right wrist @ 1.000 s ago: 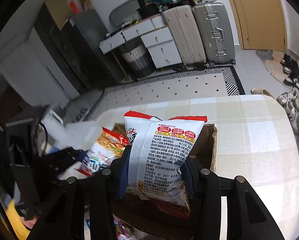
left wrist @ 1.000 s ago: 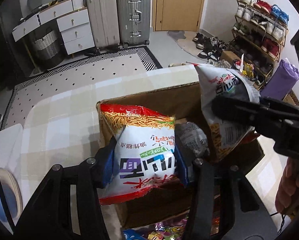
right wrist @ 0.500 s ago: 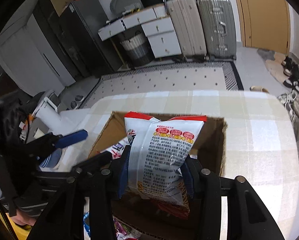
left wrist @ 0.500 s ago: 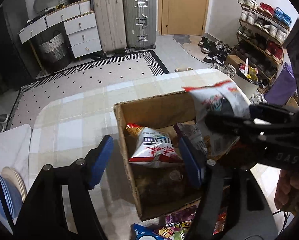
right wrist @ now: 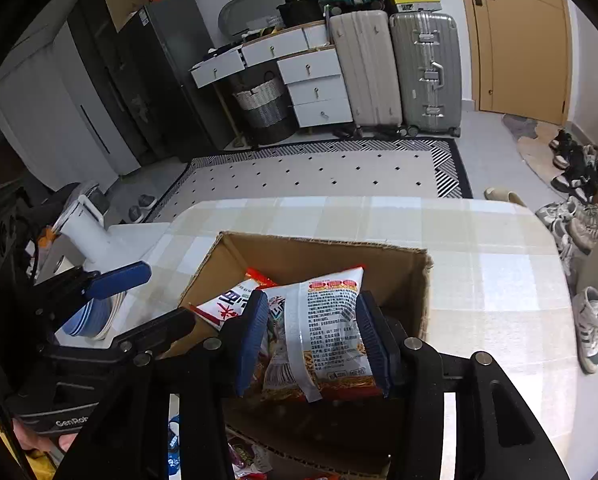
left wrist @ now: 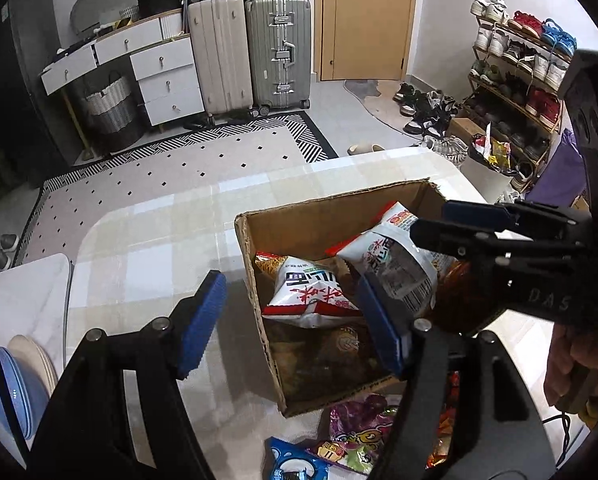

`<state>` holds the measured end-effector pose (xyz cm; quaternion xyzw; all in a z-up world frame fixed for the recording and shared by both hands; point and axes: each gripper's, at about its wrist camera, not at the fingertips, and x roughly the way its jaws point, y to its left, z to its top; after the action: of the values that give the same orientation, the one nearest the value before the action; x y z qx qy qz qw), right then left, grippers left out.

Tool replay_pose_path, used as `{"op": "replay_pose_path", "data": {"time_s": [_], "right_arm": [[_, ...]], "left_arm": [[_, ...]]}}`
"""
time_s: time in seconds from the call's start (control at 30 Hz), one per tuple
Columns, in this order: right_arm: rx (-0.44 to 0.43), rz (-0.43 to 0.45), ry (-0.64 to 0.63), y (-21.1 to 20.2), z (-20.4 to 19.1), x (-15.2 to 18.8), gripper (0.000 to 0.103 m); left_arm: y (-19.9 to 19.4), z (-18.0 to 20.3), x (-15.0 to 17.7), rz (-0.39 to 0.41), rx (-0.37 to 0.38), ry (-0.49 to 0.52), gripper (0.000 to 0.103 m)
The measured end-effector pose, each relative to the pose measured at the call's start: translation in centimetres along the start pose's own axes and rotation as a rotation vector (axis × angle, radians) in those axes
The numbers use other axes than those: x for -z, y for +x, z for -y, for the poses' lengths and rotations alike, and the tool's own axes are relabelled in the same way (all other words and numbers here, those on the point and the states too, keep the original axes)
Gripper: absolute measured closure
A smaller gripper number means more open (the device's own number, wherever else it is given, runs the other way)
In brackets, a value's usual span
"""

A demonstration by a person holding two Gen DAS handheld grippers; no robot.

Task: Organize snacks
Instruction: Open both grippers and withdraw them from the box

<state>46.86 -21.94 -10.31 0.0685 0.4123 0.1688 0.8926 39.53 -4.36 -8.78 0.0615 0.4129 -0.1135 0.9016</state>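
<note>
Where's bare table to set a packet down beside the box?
Bare checked table lies right of the cardboard box and beyond its far wall. Left, past the box, is bare too. Crowded: loose snack packets at the near wall, plates far left.

There was one cardboard box (left wrist: pixel 323 220) on the surface (left wrist: pixel 159 248). Two noodle snack packets (left wrist: pixel 311 288) (left wrist: pixel 395 264) sat inside it. Two suitcases (left wrist: pixel 219 52) (left wrist: pixel 279 48) stood upright by the wall, with one woven basket (left wrist: pixel 107 104) and one shoe rack (left wrist: pixel 515 80). Two grippers (left wrist: pixel 291 316) (right wrist: pixel 313 340) were in view.
</note>
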Motion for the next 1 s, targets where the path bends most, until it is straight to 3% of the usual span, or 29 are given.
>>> {"op": "replay_pose_path", "data": {"time_s": [0.2, 0.37, 0.67, 1.0], "right_arm": [[-0.009, 0.057, -0.001, -2.9, -0.2, 0.0, 0.055], [-0.015, 0.091, -0.014, -5.9, -1.2, 0.4, 0.055], [-0.037, 0.155, -0.071, -12.4, -4.6, 2.2, 0.053], [-0.031, 0.319, -0.157, -22.4, -9.4, 6.9, 0.032]], "left_arm": [[-2.4, 0.8, 0.2, 0.015, -0.003, 0.008, 0.036], [-5.3, 1.2, 0.6, 0.043, -0.011, -0.002, 0.029], [-13.3, 3.3, 1.8, 0.118, -0.016, 0.007, 0.025], [-25.3, 5.0, 4.9, 0.219, -0.019, -0.017, 0.021]]}}
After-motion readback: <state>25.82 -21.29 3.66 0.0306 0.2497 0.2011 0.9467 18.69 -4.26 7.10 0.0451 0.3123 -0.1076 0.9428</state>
